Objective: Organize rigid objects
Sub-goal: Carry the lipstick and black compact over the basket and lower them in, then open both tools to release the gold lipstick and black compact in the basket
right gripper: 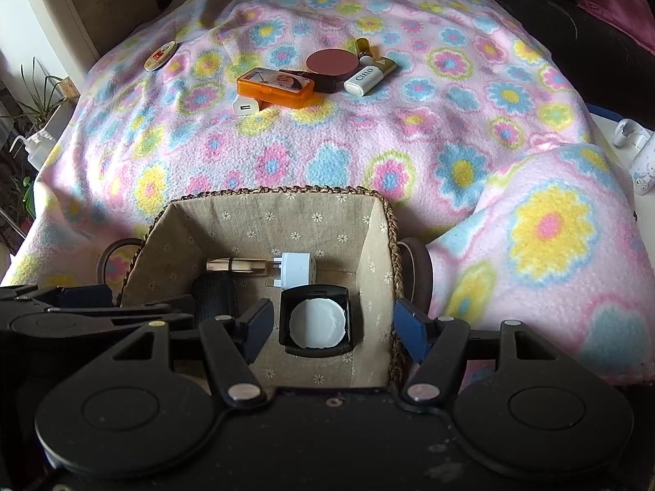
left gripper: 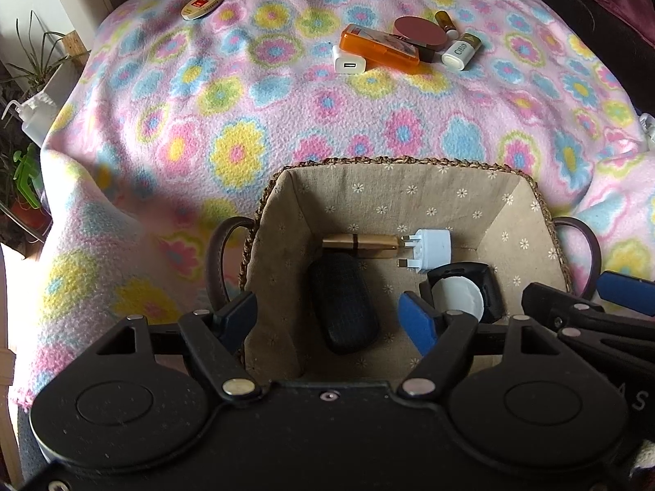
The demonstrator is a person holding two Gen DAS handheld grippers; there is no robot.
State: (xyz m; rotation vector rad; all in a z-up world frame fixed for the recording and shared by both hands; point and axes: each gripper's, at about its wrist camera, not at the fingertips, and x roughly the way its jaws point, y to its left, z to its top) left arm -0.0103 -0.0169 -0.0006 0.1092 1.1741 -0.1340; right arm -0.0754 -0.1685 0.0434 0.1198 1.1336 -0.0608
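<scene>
Both grippers, left (left gripper: 331,319) and right (right gripper: 333,333), hang spread and holding nothing over the lined basket (left gripper: 409,161) at near centre. Four items lie inside: black case (left gripper: 344,302), gold tube (left gripper: 360,242), white plug (left gripper: 430,247), round compact (right gripper: 317,321). Orange box (left gripper: 380,47) and other loose items sit far on the blanket (left gripper: 245,114).

Both wrist views look steeply down into the basket (left gripper: 409,162) (right gripper: 286,192) from close above its near edge, left view leftward; both share the blanket (left gripper: 286,114) (right gripper: 368,143) beyond.

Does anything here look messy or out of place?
Mostly the far pile: the orange case lies tilted atop the white charger and a dark box. One oval tin sits alone, far left. Nothing looks spilled or broken.
</scene>
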